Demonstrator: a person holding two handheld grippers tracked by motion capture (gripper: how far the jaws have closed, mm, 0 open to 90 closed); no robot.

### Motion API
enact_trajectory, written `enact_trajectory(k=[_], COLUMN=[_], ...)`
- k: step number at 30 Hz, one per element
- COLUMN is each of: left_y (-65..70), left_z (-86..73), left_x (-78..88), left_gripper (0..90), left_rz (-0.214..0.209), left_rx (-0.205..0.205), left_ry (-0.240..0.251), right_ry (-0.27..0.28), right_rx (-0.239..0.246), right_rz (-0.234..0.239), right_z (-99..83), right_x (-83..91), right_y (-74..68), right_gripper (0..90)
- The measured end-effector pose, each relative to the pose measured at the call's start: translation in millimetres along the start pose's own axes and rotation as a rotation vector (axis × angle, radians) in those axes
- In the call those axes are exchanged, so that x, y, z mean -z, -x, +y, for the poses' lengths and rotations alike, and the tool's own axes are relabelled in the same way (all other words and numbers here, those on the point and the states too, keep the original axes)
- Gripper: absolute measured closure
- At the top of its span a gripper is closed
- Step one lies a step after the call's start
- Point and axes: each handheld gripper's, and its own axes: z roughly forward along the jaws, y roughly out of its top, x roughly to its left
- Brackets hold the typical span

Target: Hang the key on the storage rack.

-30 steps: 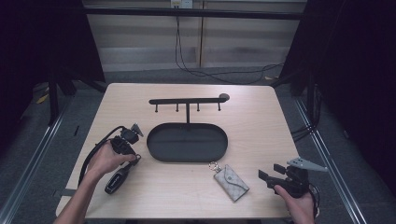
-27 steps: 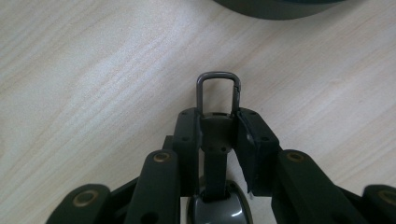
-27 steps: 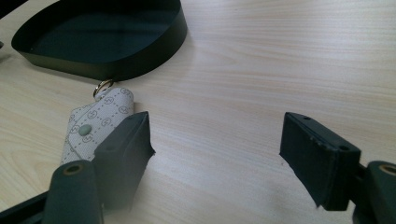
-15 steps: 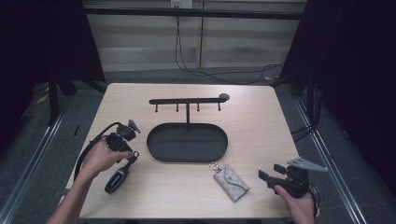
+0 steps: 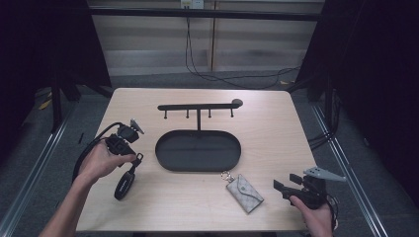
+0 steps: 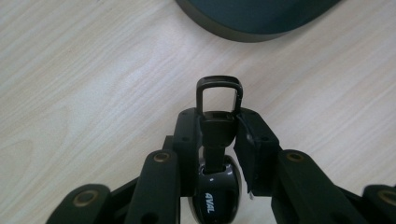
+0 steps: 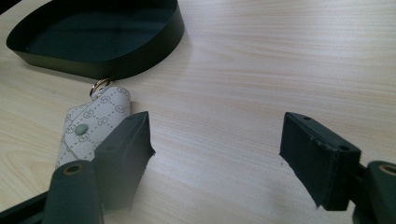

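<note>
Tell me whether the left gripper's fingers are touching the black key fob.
Touching. In the left gripper view, both fingers press against the neck of the black key fob, just below its loop.

Black 2-finger grippers [image 5: 132,159] with brass-coloured screws, trailing black cables; bare forearms, no sleeves.

table [image 5: 276,143]: pale wood, fine grain
oval tray [image 5: 168,158]: black, matt
hook stand [image 5: 198,106]: black
key fob [image 6: 215,198]: glossy black, white lettering; dark metal loop
key pouch [image 7: 88,128]: off-white, grey dotted lines and repeating logo print; grey-green snap; gold ring
left gripper [image 6: 218,130]: black, brass-coloured rivets
right gripper [image 7: 215,149]: black; grey plate on top
</note>
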Motion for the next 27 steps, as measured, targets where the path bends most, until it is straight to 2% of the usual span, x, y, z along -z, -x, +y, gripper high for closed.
enact_trajectory(k=[6,9,11,15,16,19,24,27], left_y=[5.5,8.2,10.5,12.0,12.6,12.7,13.7,15.4], left_z=[4.1,6.5,8.2,11.0,11.4,12.5,13.6,16.5], left_x=[13.1,21.2,26.9,35.5,37.0,40.1,45.8,48.9], left_gripper=[70.7,70.7,70.6,70.7,70.6,70.7,70.7,70.7], left_rz=[0.031,0.024,0.040,0.036,0.046,0.037,0.046,0.045], left_rx=[-0.034,-0.034,-0.046,-0.063,-0.063,-0.062,-0.050,-0.056], left_ry=[-0.019,-0.004,0.006,0.005,0.008,0.008,0.015,0.001], right_ry=[0.000,-0.001,-0.001,0.000,-0.002,0.000,-0.003,-0.001], right_rx=[0.001,0.003,0.003,0.000,-0.001,0.000,-0.001,-0.007], right_rz=[-0.001,-0.002,-0.002,-0.001,-0.001,-0.001,0.001,0.002], right_z=[0.0,0.0,0.0,0.0,-0.1,-0.1,0.0,0.0], right_x=[-0.1,-0.2,-0.1,-0.1,0.0,0.1,-0.3,-0.5], right_y=[0.1,-0.1,-0.2,0.1,0.0,0.0,0.3,1.0], right_gripper=[24.9,24.9,24.9,24.9,24.9,24.9,24.9,24.9])
